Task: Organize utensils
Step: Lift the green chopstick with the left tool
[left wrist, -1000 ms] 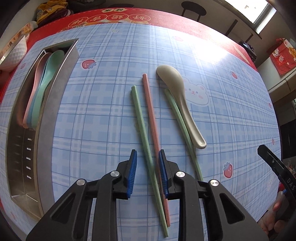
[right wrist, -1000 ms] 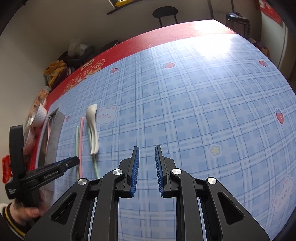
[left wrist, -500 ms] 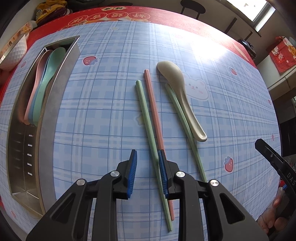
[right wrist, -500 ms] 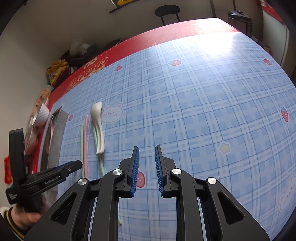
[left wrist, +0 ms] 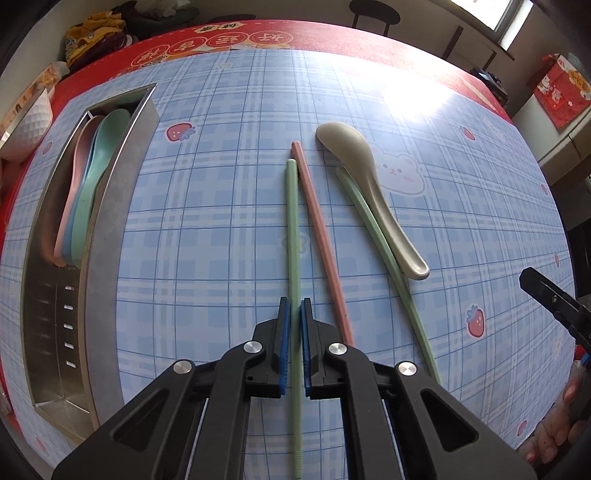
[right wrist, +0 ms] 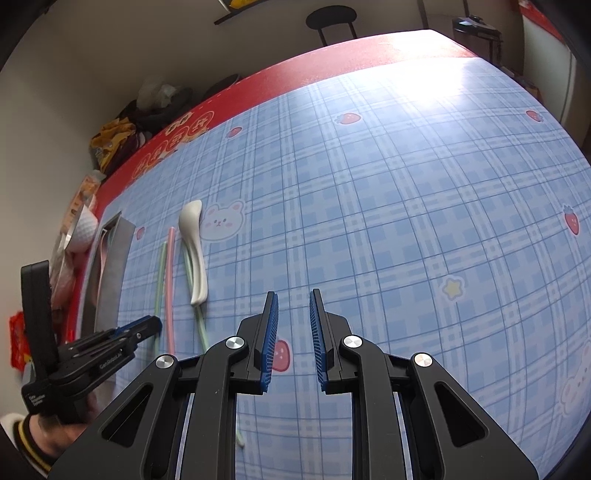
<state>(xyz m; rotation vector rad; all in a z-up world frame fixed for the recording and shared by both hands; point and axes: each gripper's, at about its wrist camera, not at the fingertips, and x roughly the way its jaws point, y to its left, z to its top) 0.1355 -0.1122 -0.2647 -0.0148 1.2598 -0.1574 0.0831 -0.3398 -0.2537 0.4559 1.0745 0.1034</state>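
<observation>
In the left wrist view a light green chopstick lies on the blue plaid tablecloth, and my left gripper is shut on its lower part. A pink chopstick lies just right of the fingers, outside them. Further right, a beige spoon rests on a second green chopstick. The steel utensil tray at the left holds pink, blue and green spoons. My right gripper hovers open over bare cloth, with nothing between its fingers.
A white bowl stands beyond the tray's far end, near the table's red border. Bags and clutter lie past the far left edge. A stool stands behind the table. A hand and sleeve hold the left gripper.
The left gripper's jaws have closed on the left green chopstick. The pink chopstick, earlier between or against the fingers, now lies outside to the right. The right gripper has kept still.
</observation>
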